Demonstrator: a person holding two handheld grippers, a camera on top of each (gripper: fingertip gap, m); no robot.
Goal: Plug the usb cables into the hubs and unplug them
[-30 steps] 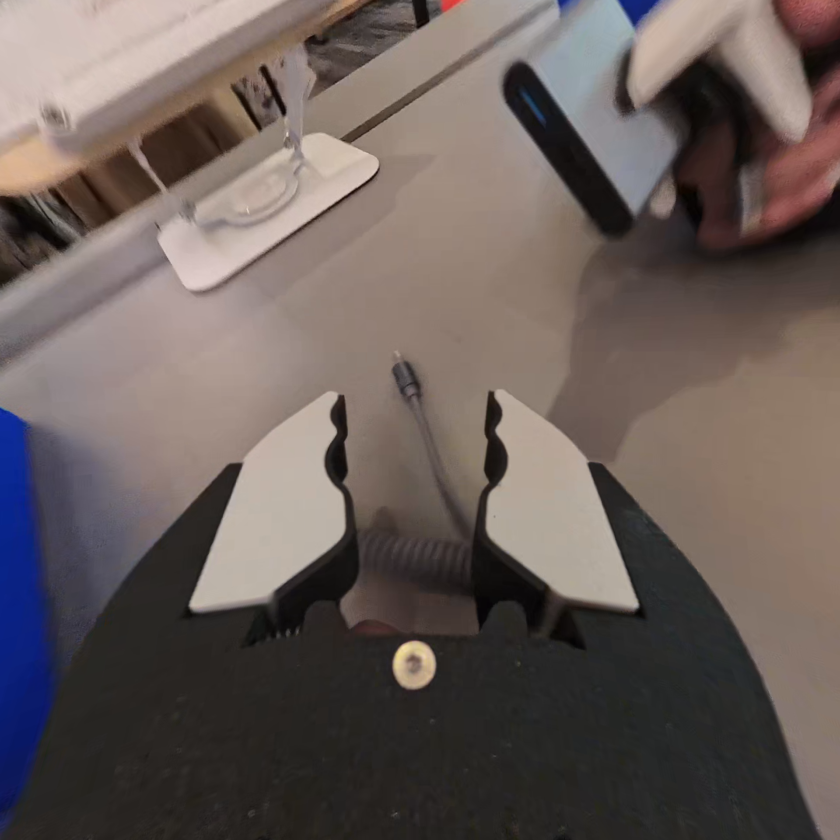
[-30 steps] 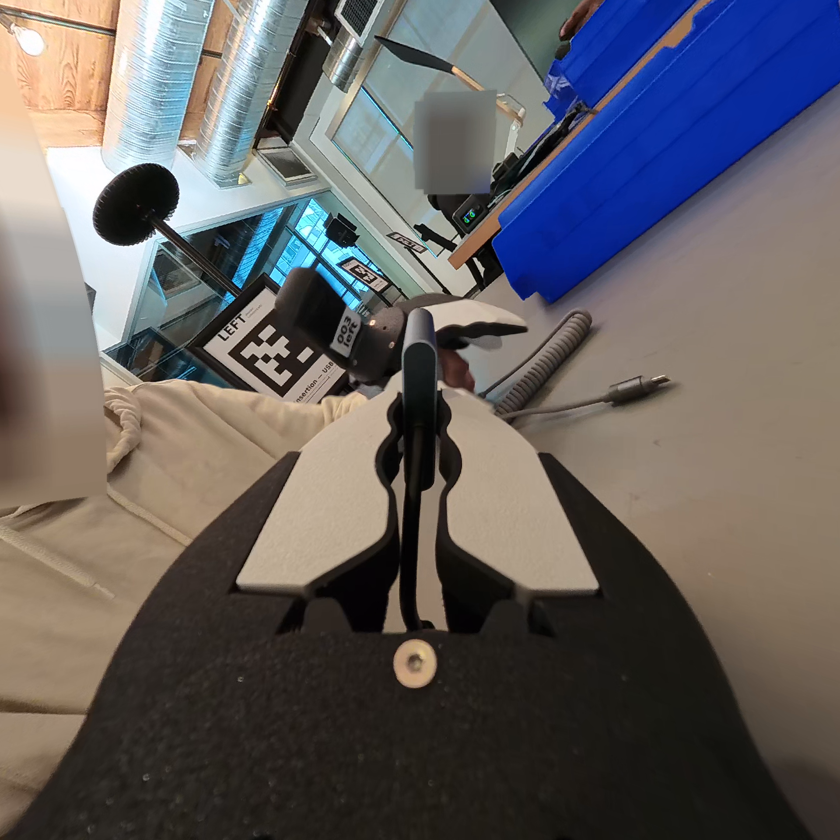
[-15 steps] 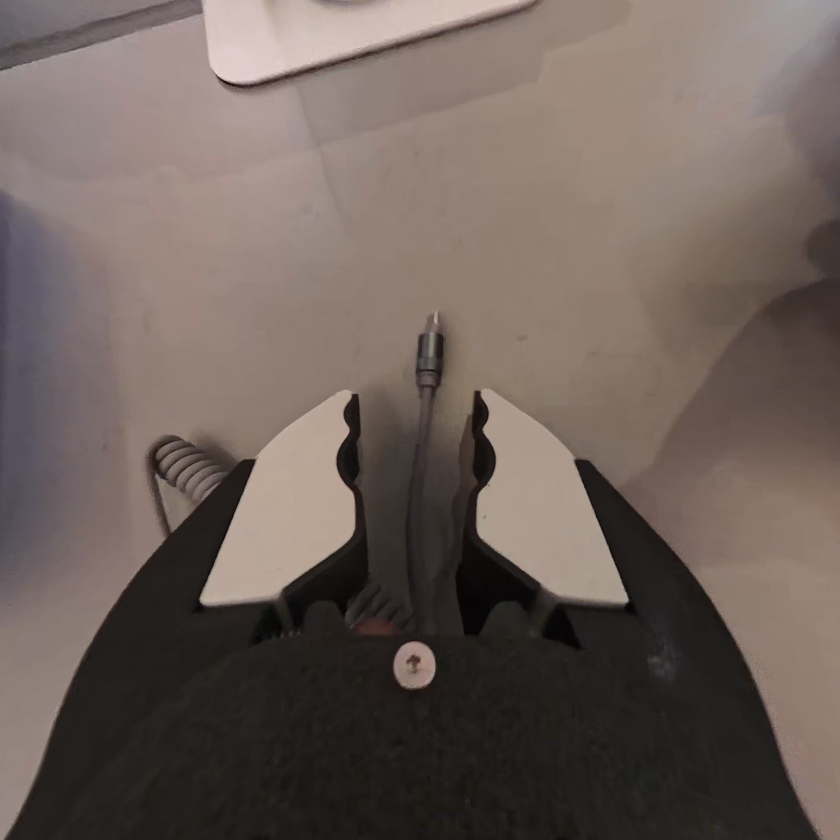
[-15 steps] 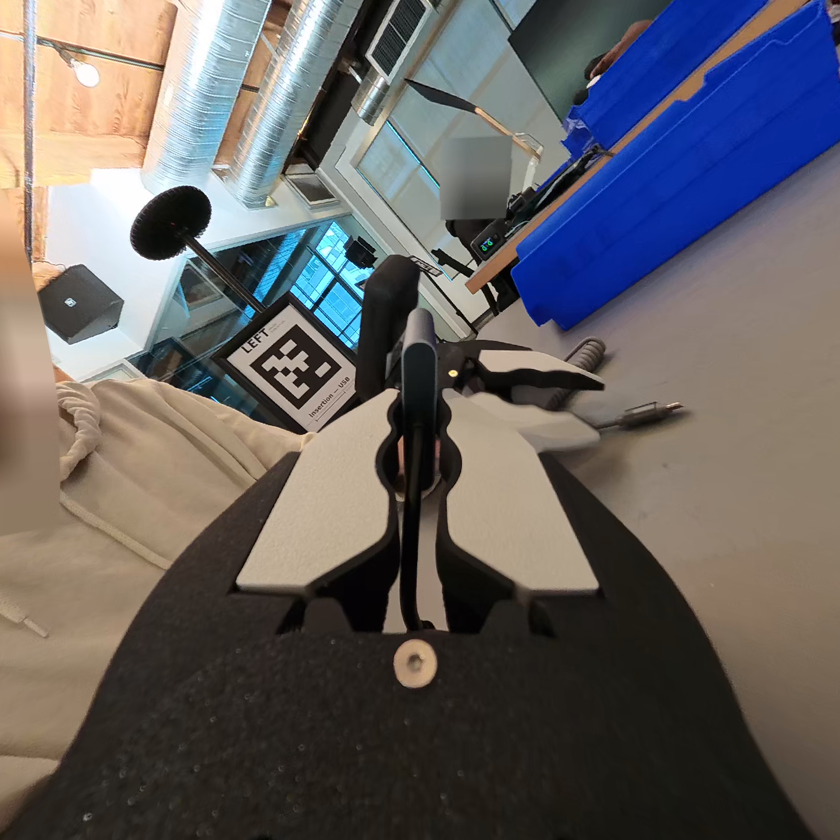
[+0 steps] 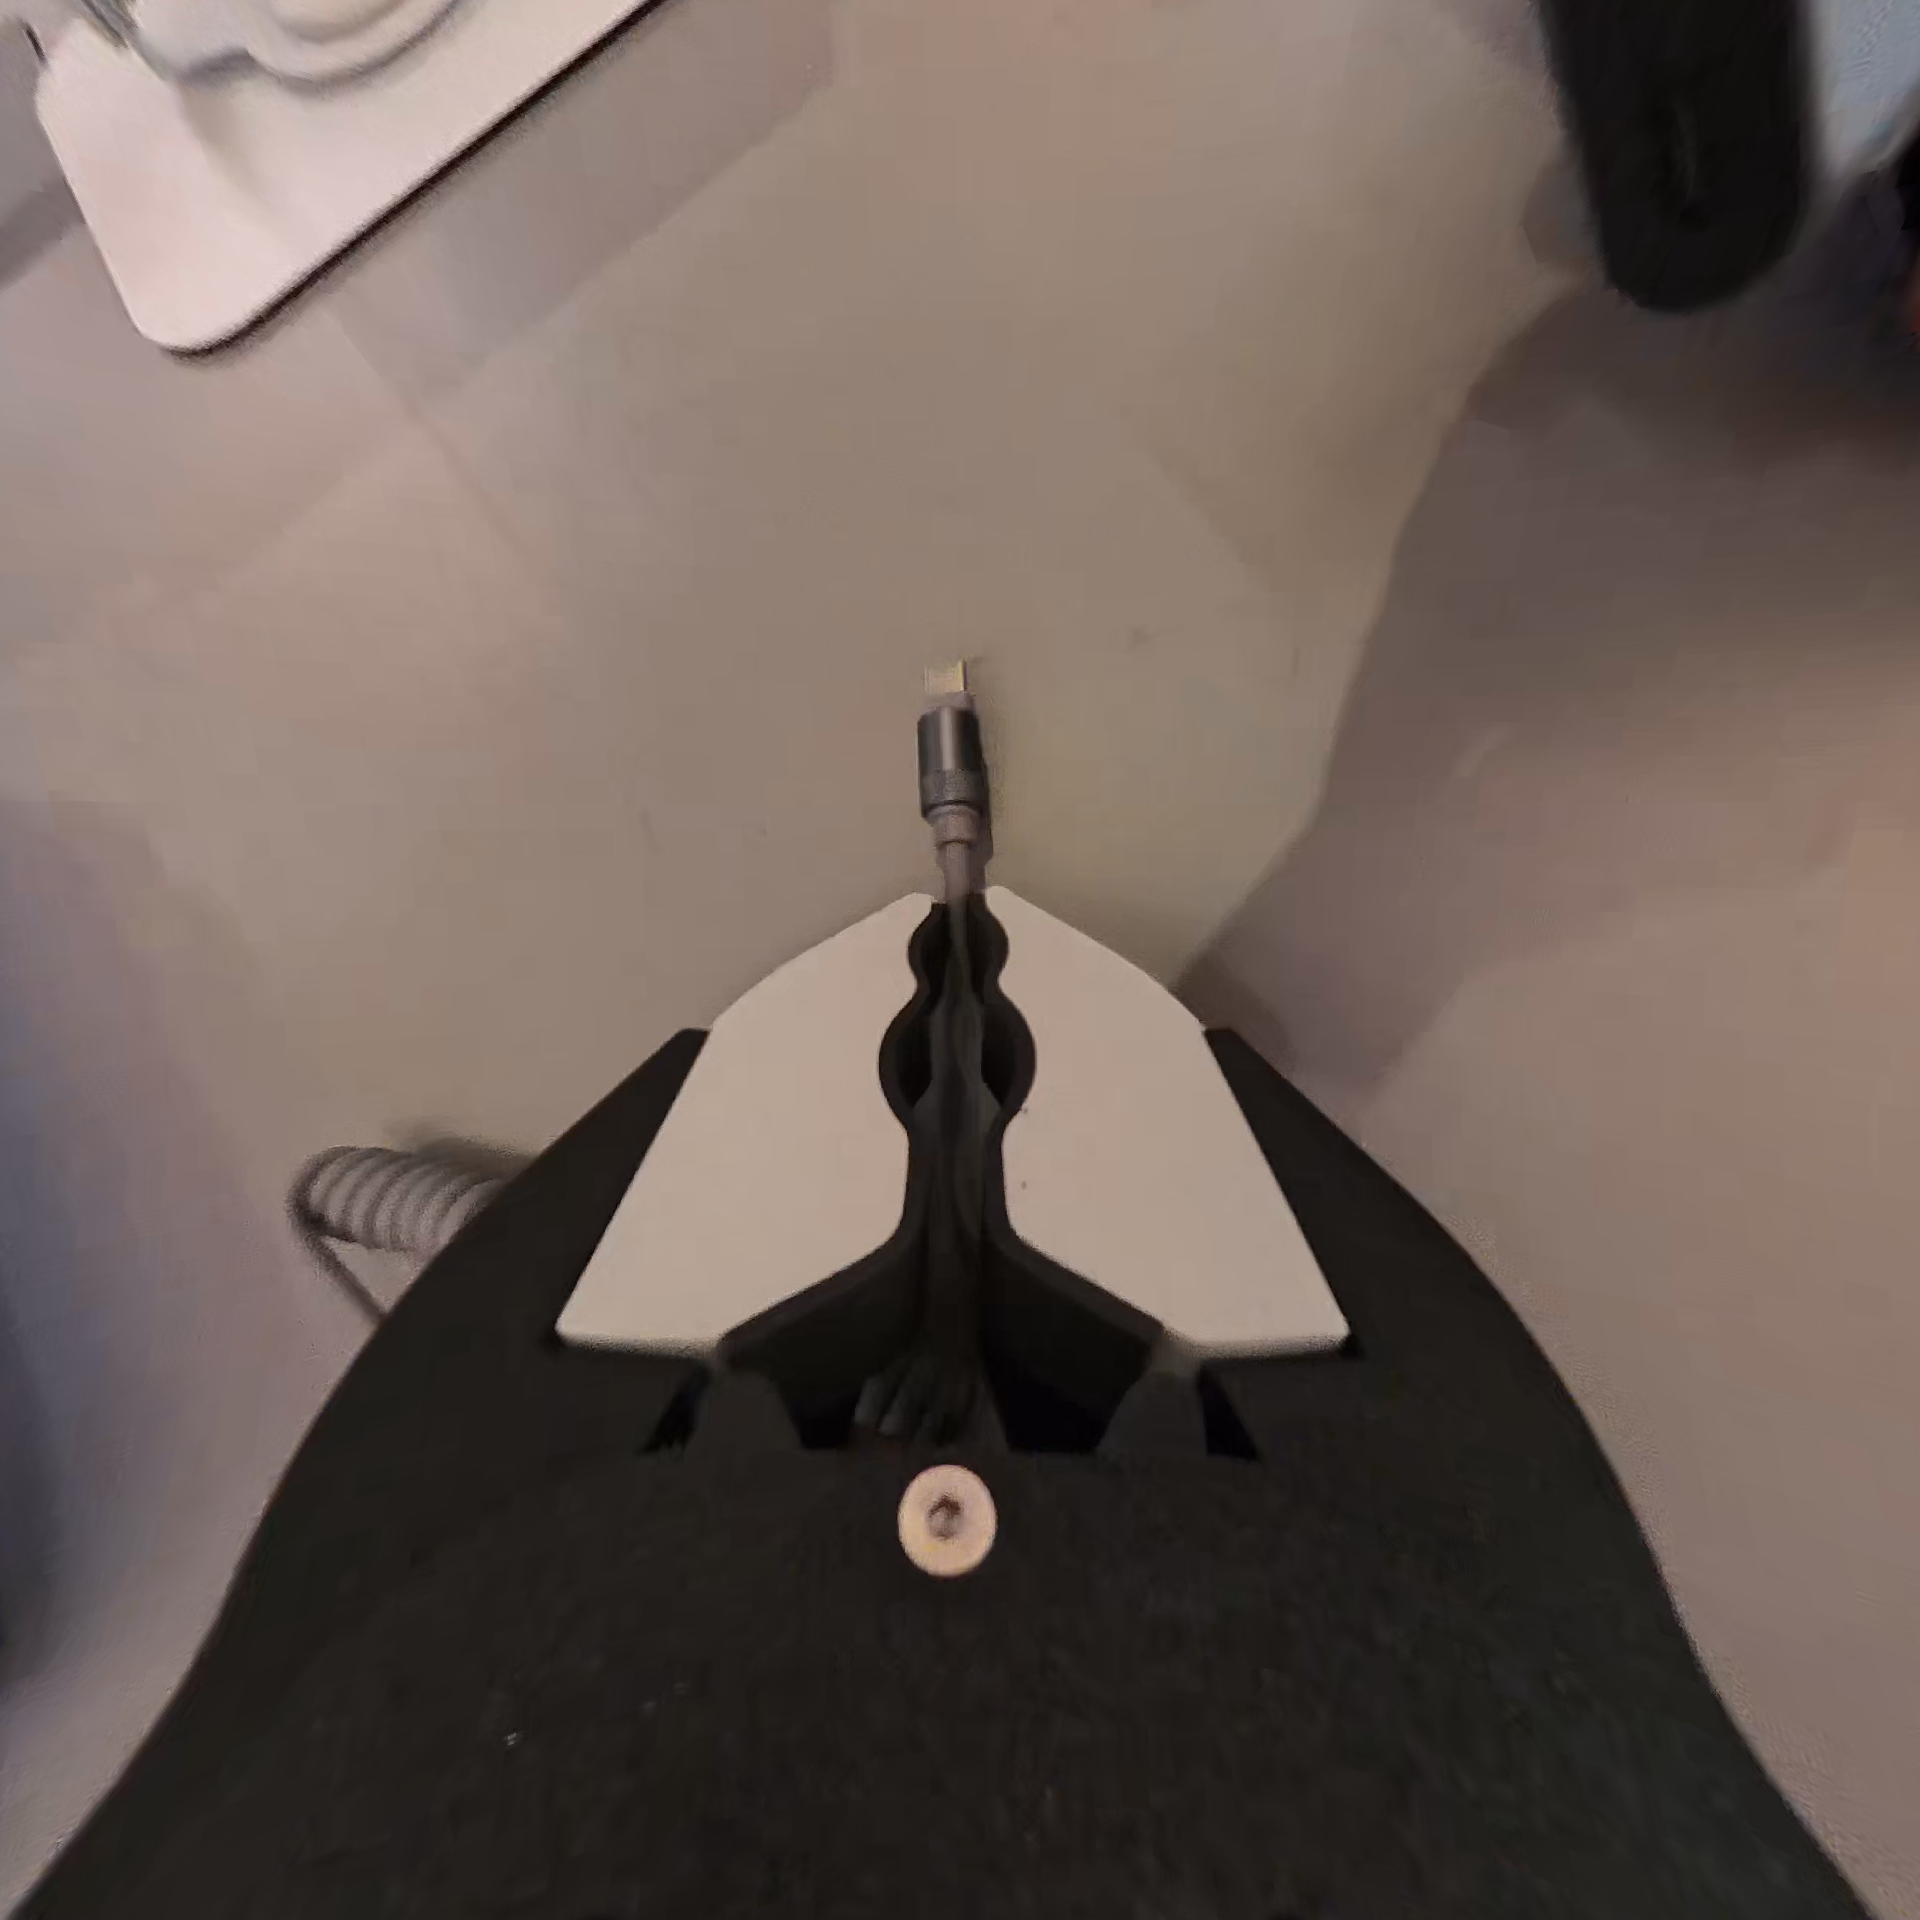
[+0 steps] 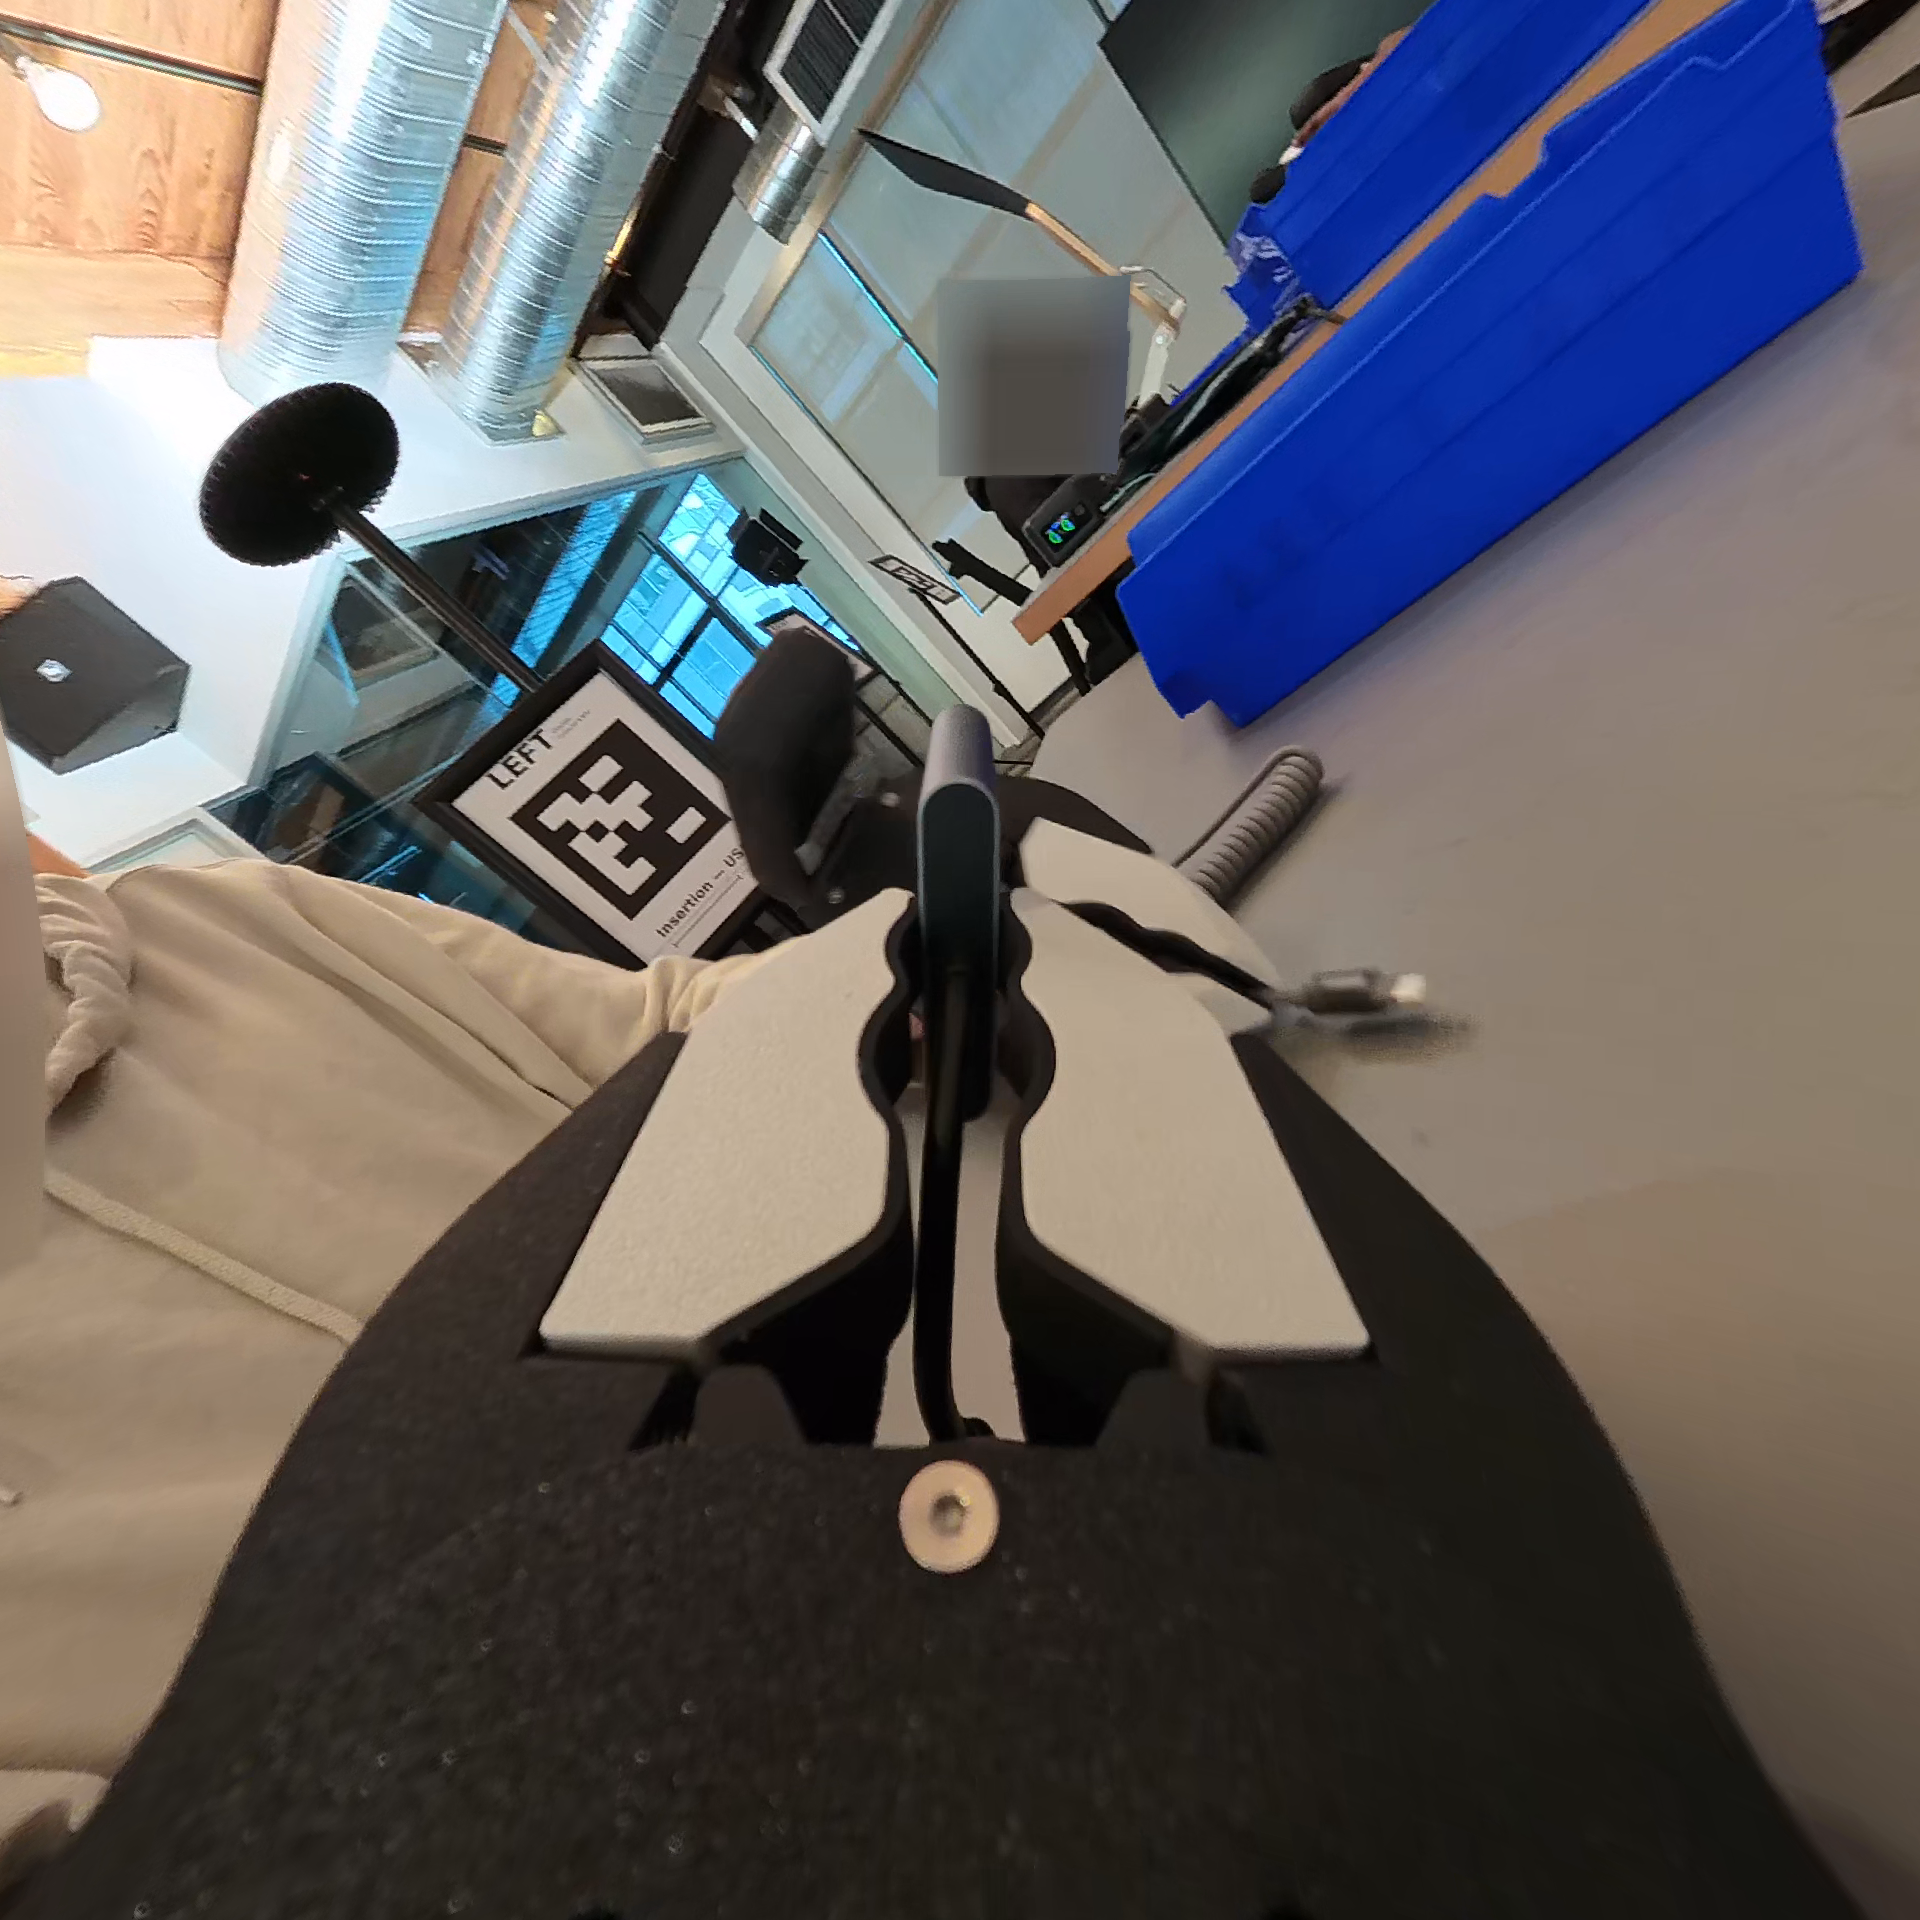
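My left gripper (image 5: 958,906) is shut on a grey braided USB cable just behind its plug (image 5: 948,756), which sticks out past the fingertips over the grey table (image 5: 727,582). The cable's coiled part (image 5: 384,1195) lies at the left. My right gripper (image 6: 958,914) is shut on a dark slim hub (image 6: 961,831), held edge-on, its black lead (image 6: 940,1226) running back between the fingers. In the right wrist view the left gripper (image 6: 1247,987) shows beyond the hub with the plug (image 6: 1361,992) poking out, and the coil (image 6: 1262,821) lies behind it.
A white flat stand base (image 5: 301,177) lies at the far left of the table. Blue bins (image 6: 1507,436) stand along the table's far side. A person's beige sleeve (image 6: 260,1091) fills the left of the right wrist view. A dark blurred part of the right gripper (image 5: 1704,145) shows top right.
My left gripper has closed on the cable behind the plug; half a second ago its fingers stood open around it. The right gripper still holds the hub.
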